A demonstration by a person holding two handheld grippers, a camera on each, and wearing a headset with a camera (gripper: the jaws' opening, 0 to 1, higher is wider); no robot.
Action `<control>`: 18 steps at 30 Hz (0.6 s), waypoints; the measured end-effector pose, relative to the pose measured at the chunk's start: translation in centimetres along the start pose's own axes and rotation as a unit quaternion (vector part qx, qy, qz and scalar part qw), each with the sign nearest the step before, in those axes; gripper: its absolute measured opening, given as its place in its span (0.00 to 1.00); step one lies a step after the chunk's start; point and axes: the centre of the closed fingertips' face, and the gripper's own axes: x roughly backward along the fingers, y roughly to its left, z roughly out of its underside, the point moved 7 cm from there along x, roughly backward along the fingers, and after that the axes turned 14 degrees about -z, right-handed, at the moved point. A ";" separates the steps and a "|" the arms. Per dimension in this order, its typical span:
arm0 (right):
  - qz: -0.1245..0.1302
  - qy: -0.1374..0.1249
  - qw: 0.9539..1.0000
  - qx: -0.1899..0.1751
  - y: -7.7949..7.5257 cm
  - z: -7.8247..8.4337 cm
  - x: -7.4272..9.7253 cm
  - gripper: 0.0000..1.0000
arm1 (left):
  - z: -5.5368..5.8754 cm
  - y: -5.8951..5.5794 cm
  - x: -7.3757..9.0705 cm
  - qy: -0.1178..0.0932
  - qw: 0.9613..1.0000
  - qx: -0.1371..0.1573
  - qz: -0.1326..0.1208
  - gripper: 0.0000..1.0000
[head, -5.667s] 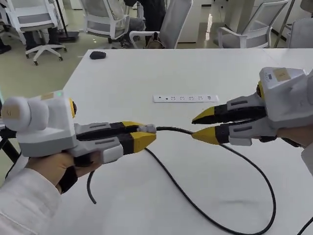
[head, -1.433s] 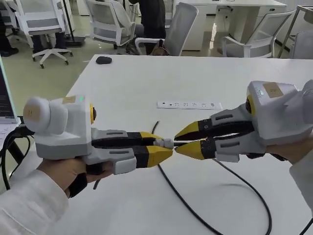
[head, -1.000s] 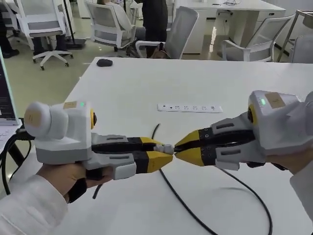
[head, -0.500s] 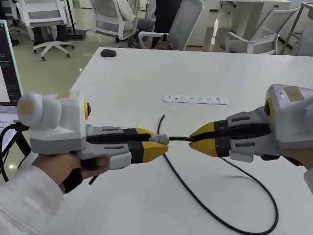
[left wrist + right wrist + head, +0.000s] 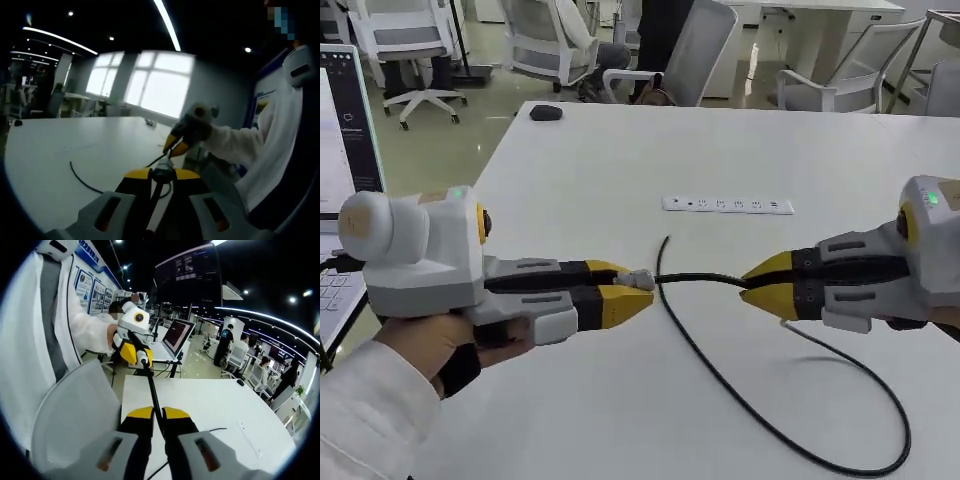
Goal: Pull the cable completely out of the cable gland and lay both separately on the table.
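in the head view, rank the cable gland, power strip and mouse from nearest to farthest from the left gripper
1. cable gland: clamped at the left gripper's tips.
2. power strip: middle of the table, beyond the tips and to the right.
3. mouse: near the far table edge, to the left.

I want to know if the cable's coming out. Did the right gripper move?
Yes. The right gripper slid rightward past the power strip, away from the gland, baring more cable.
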 end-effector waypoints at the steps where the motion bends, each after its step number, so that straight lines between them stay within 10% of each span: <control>1: 0.003 0.001 1.000 -0.001 0.2 0.0 -0.1 0.05 | 0.1 -0.1 0.2 0.000 1.000 -0.002 0.002 0.17; 18: 0.015 0.018 0.998 -0.051 3.0 1.9 -2.1 0.14 | 1.6 -2.1 0.7 0.017 0.999 -0.020 0.042 0.17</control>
